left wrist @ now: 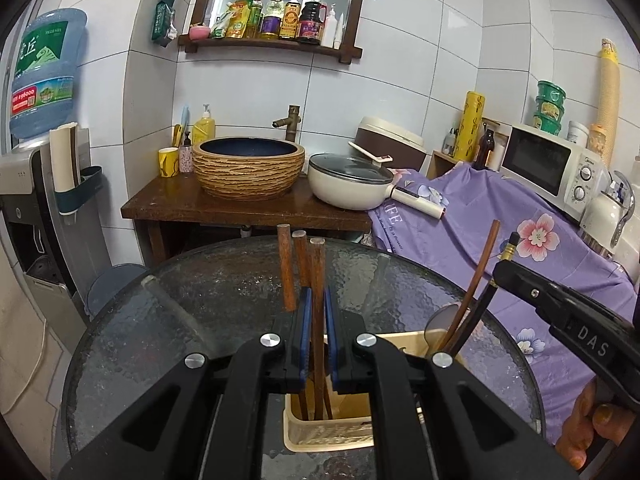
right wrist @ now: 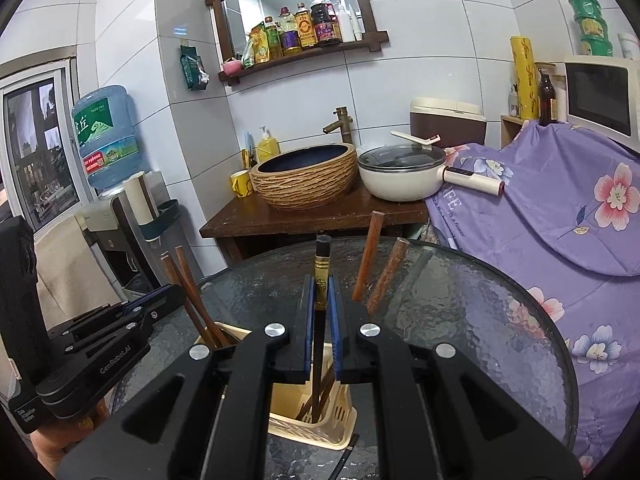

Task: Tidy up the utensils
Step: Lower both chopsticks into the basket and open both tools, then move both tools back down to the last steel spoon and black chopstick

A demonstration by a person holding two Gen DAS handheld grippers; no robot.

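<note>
Woven basin (left wrist: 248,168), lidded white pan (left wrist: 350,182), microwave (left wrist: 554,166), water jug (left wrist: 44,72)

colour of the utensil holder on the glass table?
Cream plastic slotted utensil holder; clearest in the right wrist view.

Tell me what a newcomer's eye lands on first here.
Front and centre, the left gripper has a brown wooden chopstick between its fingers, and the right gripper is shut on a black chopstick with a gold band, both over the cream utensil holder on the round glass table. More brown chopsticks stand in the holder. Behind, the ribbed basin and the purple flowered cloth pull the eye.
</note>
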